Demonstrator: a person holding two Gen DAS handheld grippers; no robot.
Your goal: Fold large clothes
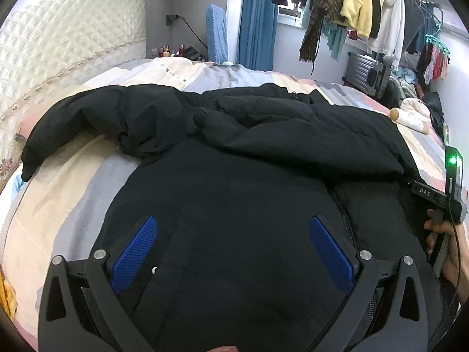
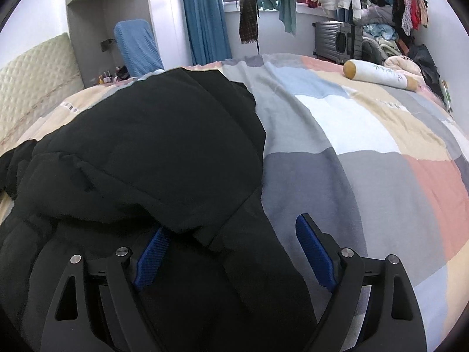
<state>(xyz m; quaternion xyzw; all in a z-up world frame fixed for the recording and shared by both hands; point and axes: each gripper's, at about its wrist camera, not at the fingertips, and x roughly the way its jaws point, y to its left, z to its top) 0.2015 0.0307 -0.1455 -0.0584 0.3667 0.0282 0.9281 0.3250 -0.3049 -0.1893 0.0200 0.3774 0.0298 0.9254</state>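
A large black padded jacket (image 1: 263, 152) lies spread on the bed; it also shows in the right wrist view (image 2: 152, 152). One sleeve (image 1: 73, 123) stretches out to the left. My left gripper (image 1: 233, 223) is open, its blue pads (image 1: 134, 252) wide apart over the jacket's near body. My right gripper (image 2: 231, 228) is open over the jacket's right edge. A fold of black fabric covers the tip of its left pad (image 2: 152, 252). The right pad (image 2: 315, 255) stands over the bedcover. The right gripper's body (image 1: 448, 193) shows at the left view's right edge.
The patchwork bedcover (image 2: 366, 146) spreads to the right. A white bolster pillow (image 2: 381, 74) lies at the far right. A quilted headboard (image 1: 58, 44) stands on the left. Hanging clothes (image 1: 360, 6), a suitcase (image 2: 337, 39) and blue curtains (image 2: 205, 23) are beyond the bed.
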